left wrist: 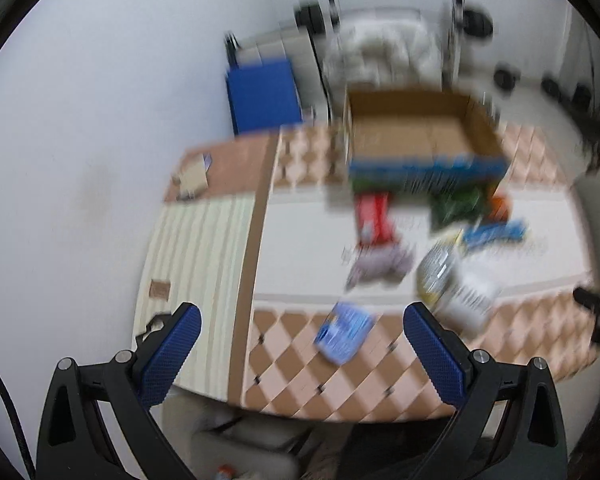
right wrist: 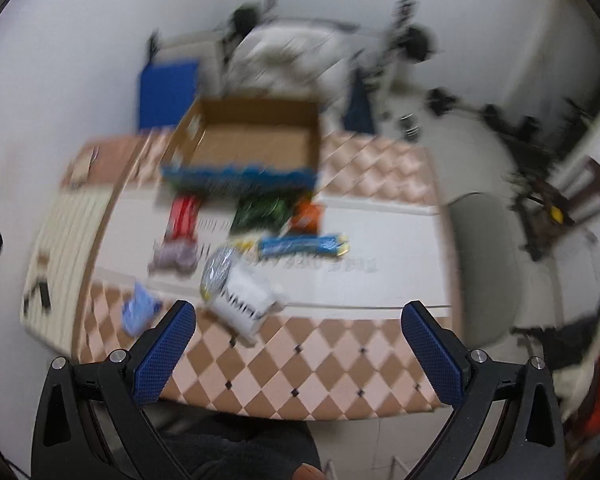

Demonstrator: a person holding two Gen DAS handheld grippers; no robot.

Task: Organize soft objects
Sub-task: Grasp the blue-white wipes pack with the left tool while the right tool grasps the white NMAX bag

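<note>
Both views are motion-blurred. An open cardboard box stands at the table's far side. In front of it lie soft packets: a red one, a green one, an orange one, a long blue one, a greyish-purple one, a white-and-silver bag and a small blue pack. My left gripper and right gripper are open and empty, held above the table's near edge.
The table has a checkered cloth with a white middle band. A striped surface adjoins it on the left. A blue panel and clutter stand behind. A grey chair is at the right.
</note>
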